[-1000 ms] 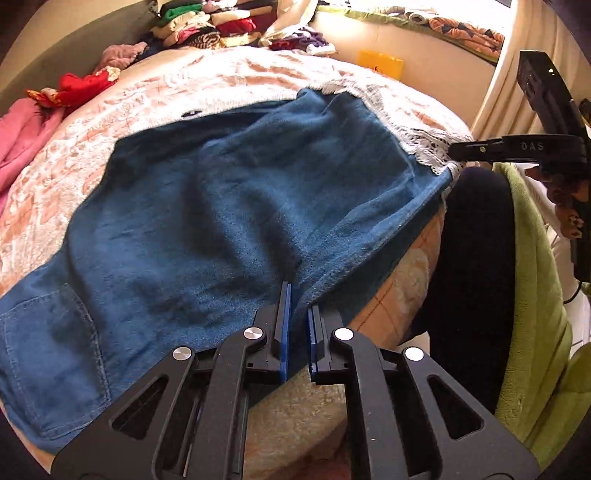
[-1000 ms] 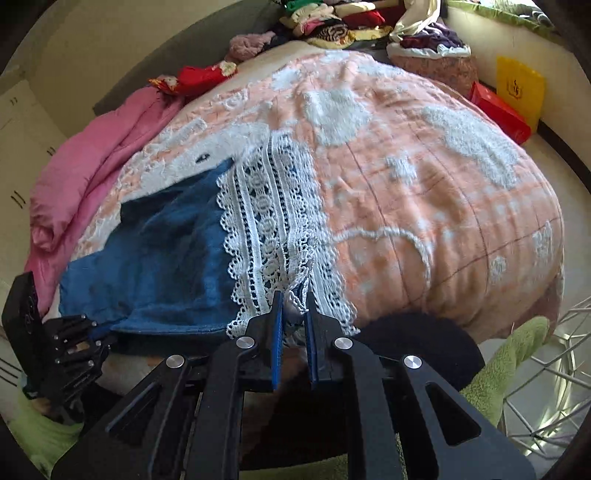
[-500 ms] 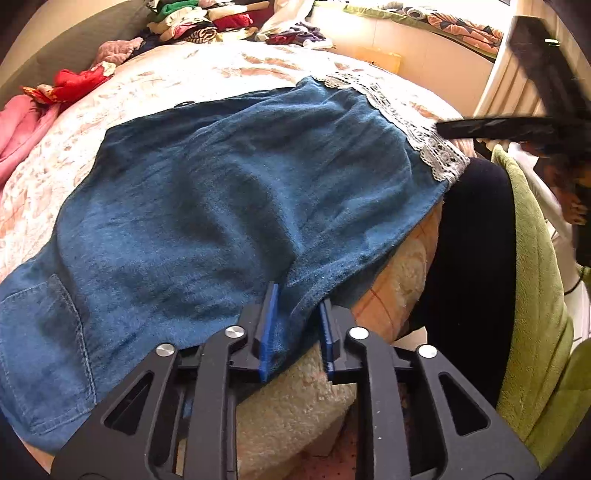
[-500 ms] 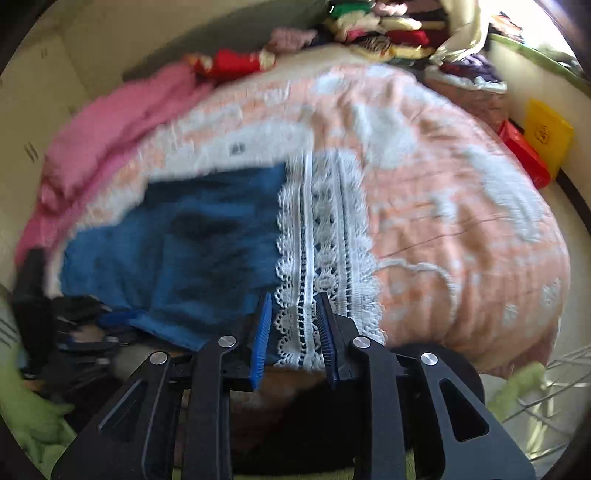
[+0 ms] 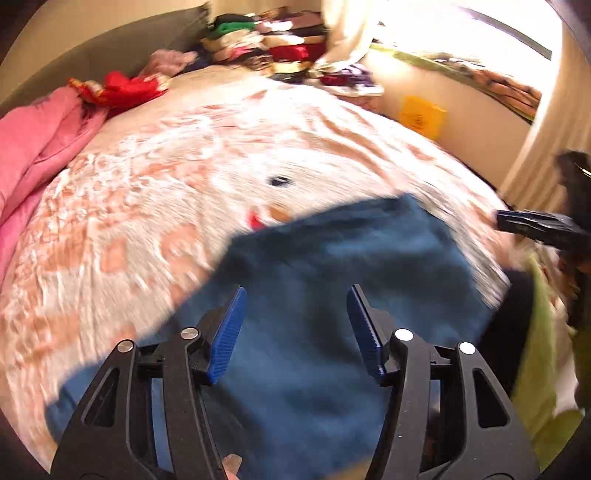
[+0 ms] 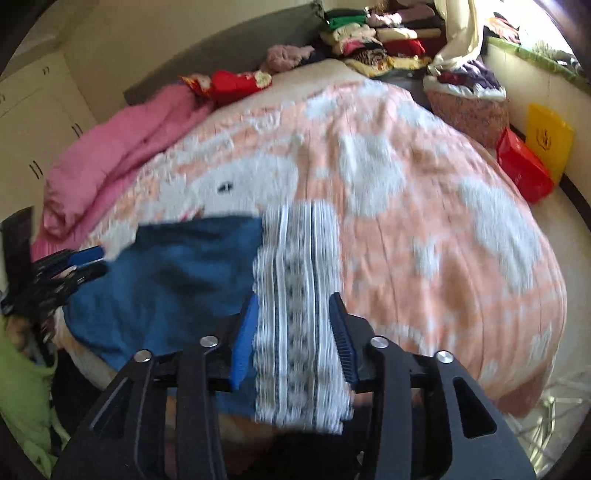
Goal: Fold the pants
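Observation:
Blue denim pants [image 5: 332, 288] lie on the bed's near edge, with a white lace hem band [image 6: 299, 295] at their right end. My left gripper [image 5: 295, 332] is open above the denim, holding nothing. My right gripper [image 6: 293, 336] is open over the lace band, which lies between its spread fingers. The right gripper shows at the right of the left wrist view [image 5: 535, 227]; the left gripper shows at the left of the right wrist view [image 6: 70, 266]. Both views are blurred by motion.
An orange and white bedspread [image 6: 424, 206] covers the bed. A pink blanket [image 6: 122, 147] lies at the left, piles of folded clothes [image 6: 373, 33] at the back. A red box [image 6: 524, 166] and yellow bag [image 6: 546, 136] stand on the floor at right. Green cloth [image 5: 539, 362] is by the near edge.
Both grippers have opened and let go of the pants. The pants now lie lower in the left view, with more bedspread showing beyond them.

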Available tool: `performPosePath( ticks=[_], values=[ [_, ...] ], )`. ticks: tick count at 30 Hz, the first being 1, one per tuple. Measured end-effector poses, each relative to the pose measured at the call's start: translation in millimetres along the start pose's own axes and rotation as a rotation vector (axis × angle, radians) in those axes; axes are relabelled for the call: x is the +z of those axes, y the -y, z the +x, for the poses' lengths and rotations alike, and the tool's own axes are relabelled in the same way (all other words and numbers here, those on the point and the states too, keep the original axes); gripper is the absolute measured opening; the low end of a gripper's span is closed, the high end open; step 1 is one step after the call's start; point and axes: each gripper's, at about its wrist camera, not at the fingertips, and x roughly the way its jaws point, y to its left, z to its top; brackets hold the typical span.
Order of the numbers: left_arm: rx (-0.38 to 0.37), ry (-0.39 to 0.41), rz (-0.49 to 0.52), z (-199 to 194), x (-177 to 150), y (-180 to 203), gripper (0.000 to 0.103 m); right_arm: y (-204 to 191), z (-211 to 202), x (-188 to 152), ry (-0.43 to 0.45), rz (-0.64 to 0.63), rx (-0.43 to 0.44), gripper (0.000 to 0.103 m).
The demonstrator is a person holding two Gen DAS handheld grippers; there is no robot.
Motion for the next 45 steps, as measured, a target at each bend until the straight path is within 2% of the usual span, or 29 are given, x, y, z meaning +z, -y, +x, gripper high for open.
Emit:
performPosePath(
  ticks=[4, 7, 10, 12, 13, 14, 15, 16, 19, 21, 23, 24, 25, 27, 28, 30, 33, 34, 35, 36, 38, 40, 42, 45],
  values=[
    [0.002, -0.059, -0.032, 36, 18, -22, 0.056, 9, 23, 32, -0.005, -0.001, 0.009, 0.051],
    [-0.03, -0.114, -0.052, 63, 22, -28, 0.07, 14, 44, 46, -0.039, -0.006, 0.007, 0.059],
    [-0.072, -0.13, -0.092, 77, 22, -31, 0.07, 21, 71, 53, -0.083, 0.028, 0.005, 0.062],
    [-0.098, -0.129, -0.118, 82, 21, -30, 0.05, 27, 85, 54, -0.105, 0.069, 0.029, 0.062],
    [-0.107, -0.132, -0.124, 83, 21, -28, 0.025, 31, 91, 54, -0.117, 0.093, 0.061, 0.062],
    [-0.105, -0.129, -0.124, 83, 21, -28, 0.008, 33, 95, 53, -0.128, 0.098, 0.101, 0.056],
    [-0.127, -0.115, -0.132, 80, 22, -28, 0.004, 31, 95, 52, -0.127, 0.079, 0.133, 0.017],
    [-0.142, -0.097, -0.145, 77, 22, -29, 0.003, 29, 92, 50, -0.109, 0.058, 0.14, 0.003],
    [-0.171, -0.034, -0.19, 63, 23, -39, 0.003, 27, 76, 46, -0.026, 0.041, 0.103, 0.003],
    [-0.159, -0.034, -0.204, 65, 23, -42, 0.003, 27, 81, 42, -0.045, 0.035, 0.08, 0.003],
    [-0.132, -0.049, -0.203, 72, 23, -41, 0.003, 26, 89, 40, -0.056, 0.018, 0.039, 0.009],
    [-0.122, -0.062, -0.209, 78, 21, -40, 0.003, 26, 95, 39, -0.073, 0.005, 0.02, 0.017],
    [-0.12, -0.066, -0.214, 80, 20, -41, 0.004, 28, 96, 39, -0.078, 0.004, 0.011, 0.032],
    [-0.12, -0.069, -0.226, 83, 16, -43, 0.007, 35, 95, 41, -0.061, 0.022, 0.003, 0.051],
    [-0.122, -0.066, -0.229, 83, 15, -45, 0.008, 40, 95, 43, -0.059, 0.032, 0.015, 0.052],
    [-0.127, -0.068, -0.232, 82, 14, -47, 0.012, 45, 101, 47, -0.073, 0.037, 0.03, 0.052],
    [-0.122, -0.076, -0.232, 84, 13, -46, 0.014, 46, 119, 48, -0.122, 0.048, 0.107, 0.052],
    [-0.114, -0.078, -0.227, 85, 13, -45, 0.014, 45, 122, 47, -0.133, 0.045, 0.125, 0.045],
    [-0.107, -0.078, -0.22, 85, 13, -42, 0.008, 42, 124, 46, -0.143, 0.037, 0.153, 0.035],
    [-0.106, -0.079, -0.215, 84, 13, -41, 0.005, 36, 124, 46, -0.149, 0.021, 0.187, 0.018],
    [-0.064, -0.056, -0.186, 76, 15, -35, 0.001, 28, 114, 48, -0.117, -0.016, 0.173, 0.016],
    [-0.034, -0.007, -0.168, 64, 22, -32, 0.0, 27, 97, 58, -0.045, -0.032, 0.155, 0.015],
    [-0.041, 0.016, -0.164, 59, 30, -32, 0.0, 28, 90, 71, -0.003, -0.049, 0.135, 0.015],
    [-0.004, 0.003, -0.154, 71, 39, -30, 0.0, 30, 104, 82, -0.017, -0.061, 0.1, 0.015]
  ],
)
